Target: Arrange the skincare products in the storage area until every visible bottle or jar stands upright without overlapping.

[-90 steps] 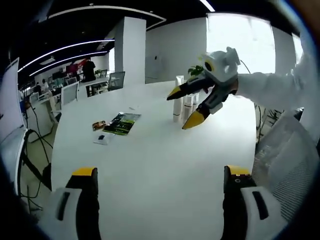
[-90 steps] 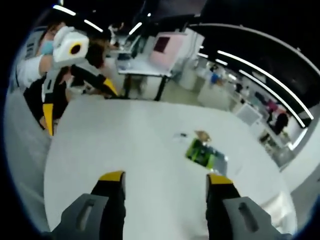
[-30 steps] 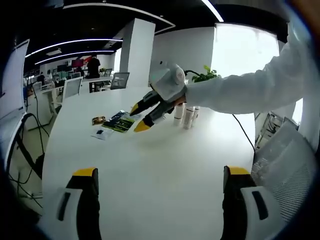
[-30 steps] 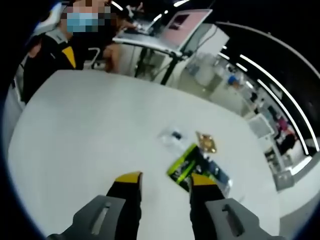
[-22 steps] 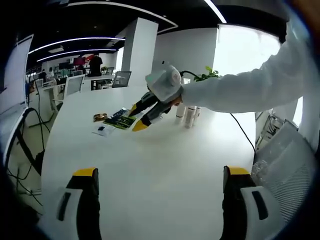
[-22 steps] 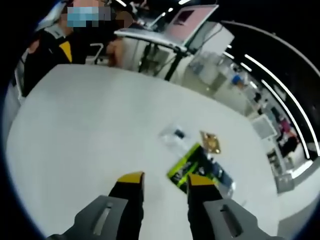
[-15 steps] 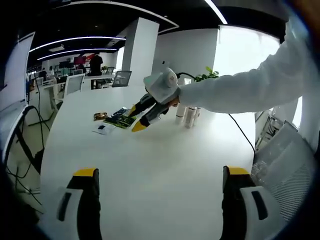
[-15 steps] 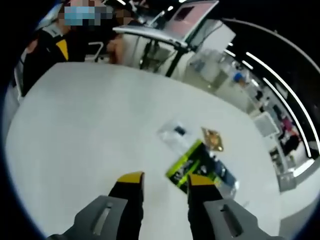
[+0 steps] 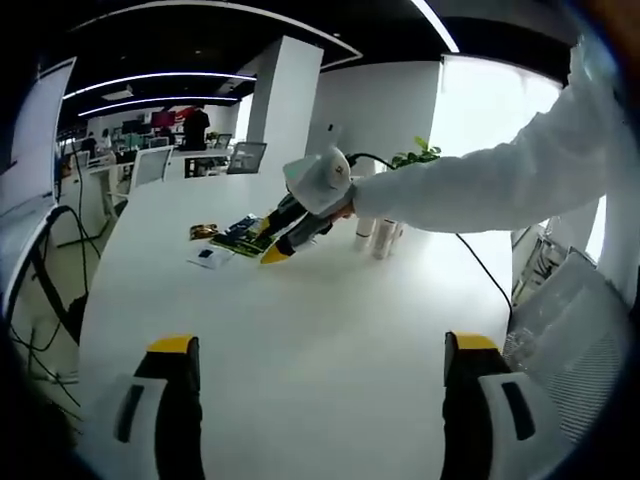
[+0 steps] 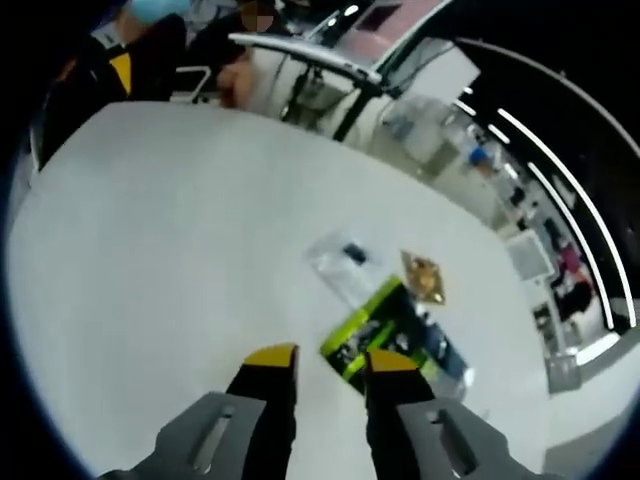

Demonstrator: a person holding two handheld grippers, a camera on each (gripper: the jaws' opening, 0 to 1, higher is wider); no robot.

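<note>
Left gripper view: left tool (image 9: 315, 350) wide apart, holding nothing, low over bare white table (image 9: 300, 330). Right tool (image 9: 268, 243) on a white sleeve (image 9: 480, 195), yellow tips close together, nearly touching the green packet (image 9: 238, 232); grip on it not clear. Small brown sachet (image 9: 203, 232) and clear pouch (image 9: 210, 256) just beside the packet. White skincare bottles (image 9: 380, 236) upright, clustered, beyond the right tool, well apart from the packet.

Right gripper view: right tool (image 10: 325, 362) narrowed to a slim gap, tips at the near edge of the green packet (image 10: 385, 330). Clear pouch (image 10: 345, 265) and brown sachet (image 10: 425, 280) just past the packet.
</note>
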